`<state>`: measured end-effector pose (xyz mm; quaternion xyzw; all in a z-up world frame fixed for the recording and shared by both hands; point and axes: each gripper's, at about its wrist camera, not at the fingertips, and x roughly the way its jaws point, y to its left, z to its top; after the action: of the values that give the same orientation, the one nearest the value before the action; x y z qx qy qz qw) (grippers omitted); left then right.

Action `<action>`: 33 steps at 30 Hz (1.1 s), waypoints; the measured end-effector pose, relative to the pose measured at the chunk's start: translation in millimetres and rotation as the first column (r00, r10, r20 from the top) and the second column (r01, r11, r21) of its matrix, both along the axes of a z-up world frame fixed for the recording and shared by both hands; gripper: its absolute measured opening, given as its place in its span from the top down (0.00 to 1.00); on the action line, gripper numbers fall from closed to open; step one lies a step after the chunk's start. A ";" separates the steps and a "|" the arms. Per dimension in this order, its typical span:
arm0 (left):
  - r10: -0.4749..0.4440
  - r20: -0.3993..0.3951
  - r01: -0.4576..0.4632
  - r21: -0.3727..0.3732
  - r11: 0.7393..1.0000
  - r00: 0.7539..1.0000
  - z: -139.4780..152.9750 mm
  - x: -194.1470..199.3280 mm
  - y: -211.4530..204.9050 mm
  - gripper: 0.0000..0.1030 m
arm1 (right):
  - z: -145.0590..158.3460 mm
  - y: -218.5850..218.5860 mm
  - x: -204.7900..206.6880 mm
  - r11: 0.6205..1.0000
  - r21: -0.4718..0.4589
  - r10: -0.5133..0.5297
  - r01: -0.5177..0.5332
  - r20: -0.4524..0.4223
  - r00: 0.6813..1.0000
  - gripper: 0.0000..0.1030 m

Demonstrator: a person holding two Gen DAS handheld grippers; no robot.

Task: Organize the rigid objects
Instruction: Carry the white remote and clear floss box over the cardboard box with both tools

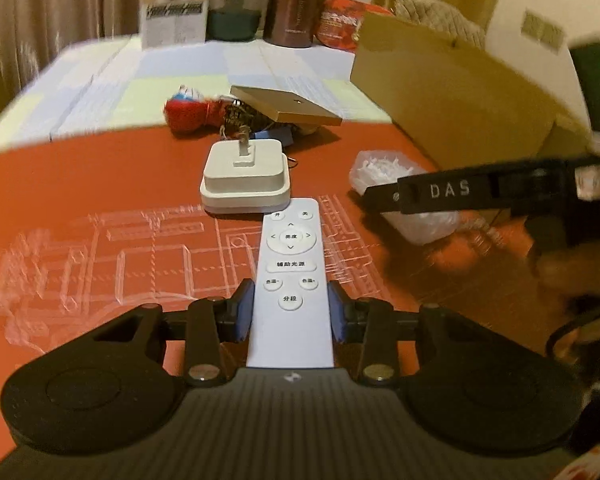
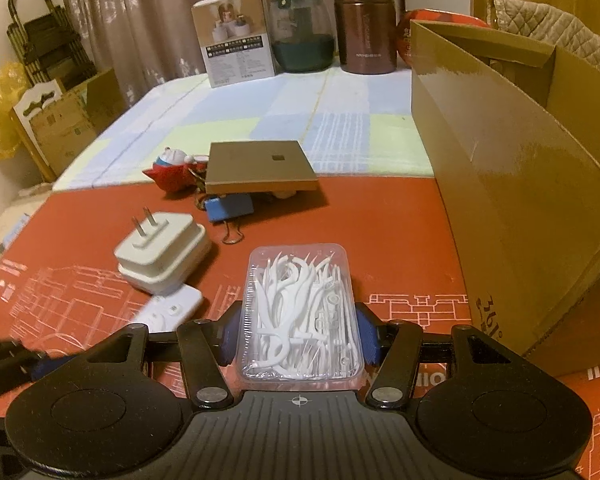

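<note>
Now both hand-held grippers have something between their pads, just short of the open cardboard box (image 2: 512,184). The left hand-held gripper (image 1: 291,312) clamps a white remote (image 1: 291,276) by its long edges, its far end close to the white plug adapter (image 1: 246,178). The right hand-held gripper (image 2: 300,334) grips a clear floss-pick box (image 2: 300,312), nearer the cardboard box. The remote looks stiff, light and smooth-sided, so a mid-length hold suits it. The thin plastic case probably flexes and could slip; holding its long sides gently seems safest.
</note>
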<state>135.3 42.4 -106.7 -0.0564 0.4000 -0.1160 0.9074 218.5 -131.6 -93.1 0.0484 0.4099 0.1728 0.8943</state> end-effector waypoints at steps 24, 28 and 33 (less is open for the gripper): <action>0.025 -0.123 -0.086 -0.526 0.846 0.992 7.2 9.2 22.7 0.68 | 49.0 -36.2 -25.3 0.994 0.089 -0.067 0.060 0.076 0.995 0.48; 0.046 -0.055 -0.065 -0.417 0.907 0.997 24.2 5.6 15.4 0.68 | 55.3 -39.0 -29.7 0.994 0.086 -0.074 0.066 0.097 0.992 0.48; 0.081 0.014 -0.072 -0.350 0.934 0.997 43.8 3.5 11.1 0.68 | 63.2 -38.3 -33.1 0.994 0.090 -0.076 0.065 0.124 0.989 0.48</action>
<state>138.8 53.5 -62.9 -0.2304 0.3579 -0.1505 0.8923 185.4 -169.9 -29.9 0.0901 0.3425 0.1613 0.9212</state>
